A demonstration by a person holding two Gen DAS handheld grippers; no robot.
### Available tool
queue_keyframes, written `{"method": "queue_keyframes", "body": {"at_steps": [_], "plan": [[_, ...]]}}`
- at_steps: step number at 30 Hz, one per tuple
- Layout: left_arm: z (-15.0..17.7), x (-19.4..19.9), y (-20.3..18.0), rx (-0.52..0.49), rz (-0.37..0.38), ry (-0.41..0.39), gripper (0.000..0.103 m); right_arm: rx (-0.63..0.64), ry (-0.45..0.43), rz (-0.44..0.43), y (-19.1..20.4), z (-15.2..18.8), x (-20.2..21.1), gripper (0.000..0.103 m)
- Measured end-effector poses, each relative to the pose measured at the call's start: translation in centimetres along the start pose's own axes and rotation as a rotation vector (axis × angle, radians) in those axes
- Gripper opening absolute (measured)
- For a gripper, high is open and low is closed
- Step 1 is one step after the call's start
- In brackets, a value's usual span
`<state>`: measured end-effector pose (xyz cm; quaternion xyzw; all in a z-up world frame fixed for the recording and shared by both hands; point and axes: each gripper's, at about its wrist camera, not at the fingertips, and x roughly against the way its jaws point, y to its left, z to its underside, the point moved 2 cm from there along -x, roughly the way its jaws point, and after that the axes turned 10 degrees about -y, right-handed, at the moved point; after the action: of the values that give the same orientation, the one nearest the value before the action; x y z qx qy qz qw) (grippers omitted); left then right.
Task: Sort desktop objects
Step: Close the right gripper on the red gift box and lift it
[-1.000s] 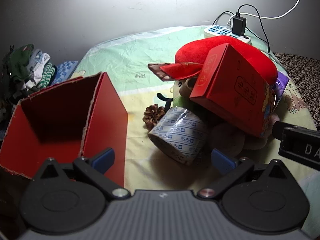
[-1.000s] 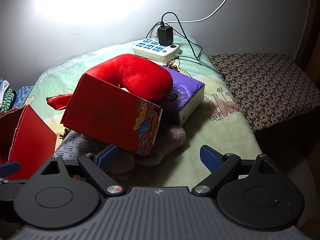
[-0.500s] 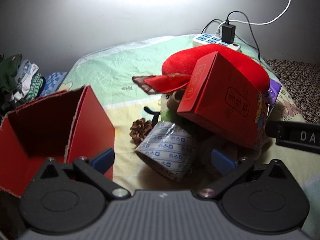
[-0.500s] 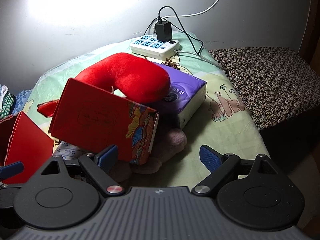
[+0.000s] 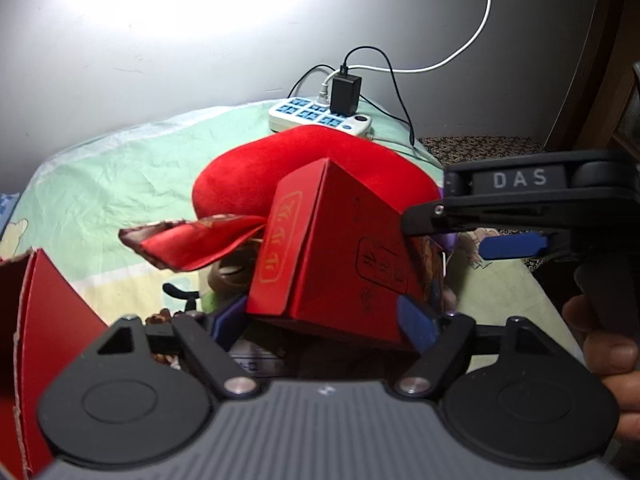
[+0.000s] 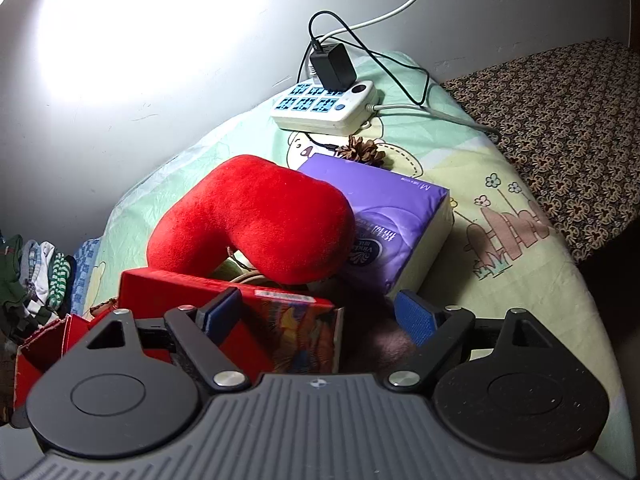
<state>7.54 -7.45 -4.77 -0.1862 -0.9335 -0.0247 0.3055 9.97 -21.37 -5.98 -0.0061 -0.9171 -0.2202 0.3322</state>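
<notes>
You're at the grab step: the red plush pillow [image 6: 256, 220] lies across the pile, and the red gift box [image 5: 344, 264] leans against it, sitting between your left gripper [image 5: 322, 320]'s wide-spread fingers. Right gripper [image 6: 320, 316] hovers wide too, empty. Next, I'd squeeze the box gently; cardboard dents.

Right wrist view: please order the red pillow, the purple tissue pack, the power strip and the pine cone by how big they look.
1. red pillow
2. purple tissue pack, slightly smaller, partly hidden behind the pillow
3. power strip, farther away, so its true size is unsure
4. pine cone, clearly the smallest
</notes>
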Motion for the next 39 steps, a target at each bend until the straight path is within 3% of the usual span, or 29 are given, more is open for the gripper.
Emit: {"method": "queue_keyframes", "body": {"at_steps": [7,12,14,19,23,27,30,32,34,36,39], "plan": [[1.2,1.4,-1.1,0.022,0.045,0.019,0.066,0.026,0.022,-0.106,0.4,0.2,0.5,0.084],[3.0,2.9,-2.6,-0.051,0.085,0.021,0.058,0.020,0.063,-0.177,-0.3,1.6,1.8,0.084],[3.6,3.2,-3.1,-0.064,0.135,0.037,0.061,0.023,0.060,-0.182,-0.7,1.8,2.3,0.084],[3.3,3.8,-2.0,-0.041,0.176,0.008,0.085,-0.005,0.083,-0.137,-1.9,1.9,1.5,0.084],[2.2,4.4,0.2,-0.013,0.176,-0.025,0.091,-0.042,0.092,-0.106,-3.2,2.3,1.7,0.084],[1.3,3.2,0.4,-0.114,0.166,-0.030,0.092,-0.096,0.139,-0.106,-4.1,3.3,1.4,0.084],[0.8,1.1,0.1,-0.177,0.223,0.006,0.092,-0.150,0.168,-0.093,-4.7,4.1,1.3,0.085],[1.3,-0.5,-0.3,-0.190,0.246,0.053,0.091,-0.182,0.183,-0.081,-5.1,4.5,1.3,0.084],[2.1,-1.9,-0.7,-0.194,0.272,0.106,0.079,-0.215,0.197,-0.069,-5.5,4.9,1.3,0.086],[3.2,-2.3,-0.6,-0.162,0.305,0.143,0.081,-0.248,0.212,-0.057,-5.9,5.3,1.3,0.085],[4.4,-1.6,-0.6,-0.159,0.295,0.139,0.082,-0.297,0.233,-0.038,-6.5,5.8,1.3,0.086]]}}
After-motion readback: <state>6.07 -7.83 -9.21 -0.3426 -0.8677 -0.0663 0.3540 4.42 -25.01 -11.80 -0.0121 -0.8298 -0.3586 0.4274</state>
